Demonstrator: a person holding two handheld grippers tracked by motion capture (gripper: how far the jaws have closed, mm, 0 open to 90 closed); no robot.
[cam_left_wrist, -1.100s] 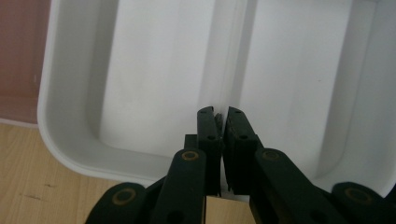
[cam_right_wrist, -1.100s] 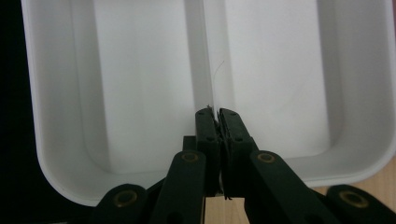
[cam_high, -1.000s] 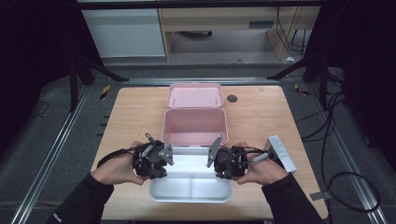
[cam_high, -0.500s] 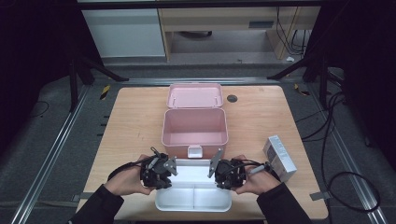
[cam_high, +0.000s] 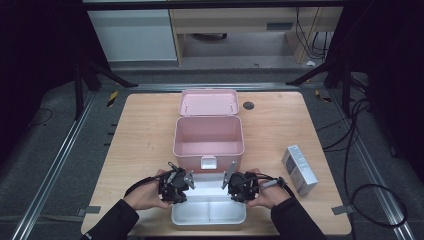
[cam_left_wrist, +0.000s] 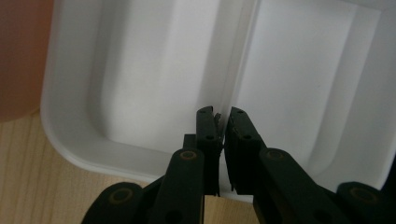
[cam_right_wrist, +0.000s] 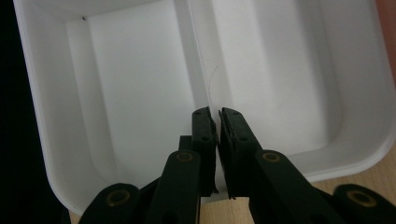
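A white two-compartment tray (cam_high: 210, 214) lies at the table's front edge, just before an open pink box (cam_high: 208, 137). My left gripper (cam_high: 186, 185) holds the tray's left end and my right gripper (cam_high: 231, 185) its right end. In the left gripper view the black jaws (cam_left_wrist: 223, 114) are pinched on the tray's (cam_left_wrist: 140, 84) middle ridge. In the right gripper view the jaws (cam_right_wrist: 215, 114) have just been opening slightly, but the ridge of the tray (cam_right_wrist: 130, 93) still sits between them with almost no gap. Both compartments are empty.
The pink box's lid (cam_high: 208, 102) lies folded back behind it. A small white and grey carton (cam_high: 299, 170) lies at the right of the table. A dark round spot (cam_high: 248, 105) marks the far tabletop. Bare wood lies to the left.
Both hands have brought the tray down and toward the front edge, away from the pink box, whose front latch is now uncovered.
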